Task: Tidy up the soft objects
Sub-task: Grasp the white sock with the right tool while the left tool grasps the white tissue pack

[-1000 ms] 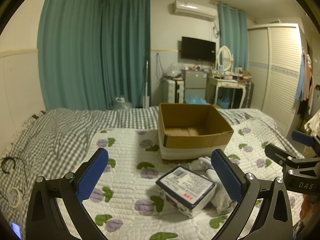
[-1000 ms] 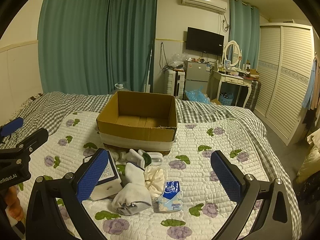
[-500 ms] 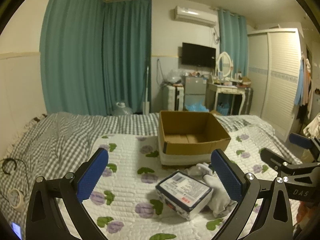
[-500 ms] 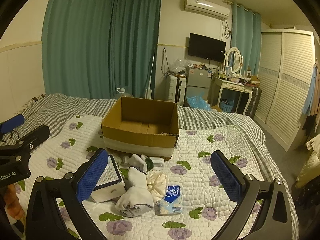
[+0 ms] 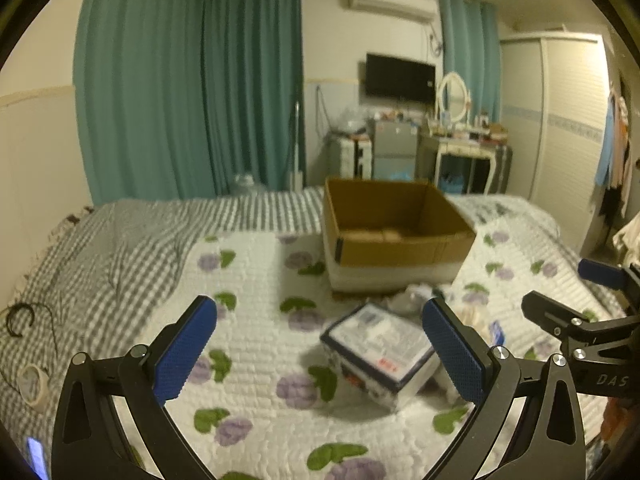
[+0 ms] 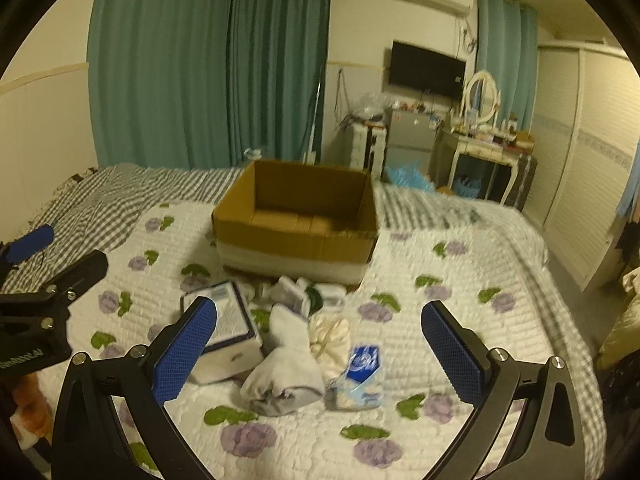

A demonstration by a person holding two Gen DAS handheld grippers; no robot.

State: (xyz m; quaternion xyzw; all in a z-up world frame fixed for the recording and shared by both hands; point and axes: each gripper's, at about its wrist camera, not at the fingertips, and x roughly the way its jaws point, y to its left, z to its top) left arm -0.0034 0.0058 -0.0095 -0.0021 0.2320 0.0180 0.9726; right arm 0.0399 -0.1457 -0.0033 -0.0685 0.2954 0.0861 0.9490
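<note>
An open cardboard box (image 6: 296,216) stands on the flowered quilt, also in the left wrist view (image 5: 394,228). In front of it lies a pile: a wrapped tissue pack (image 6: 226,326), white socks (image 6: 286,372), a cream cloth (image 6: 330,336), a small blue-white packet (image 6: 360,376) and small white items (image 6: 316,292). The tissue pack (image 5: 380,350) lies between my left fingers in the left wrist view. My left gripper (image 5: 318,354) is open and empty above the quilt. My right gripper (image 6: 318,354) is open and empty, above the socks.
The quilt (image 5: 256,336) lies on a grey checked bedspread (image 5: 120,248). A black cable (image 5: 18,320) and a tape roll (image 5: 32,378) lie at the bed's left edge. A dresser with mirror (image 6: 484,152) and wardrobe (image 6: 592,168) stand beyond the bed.
Both grippers have tilted and shifted slightly, so the box and pile sit a little lower and farther in view. Both stay open and empty.
</note>
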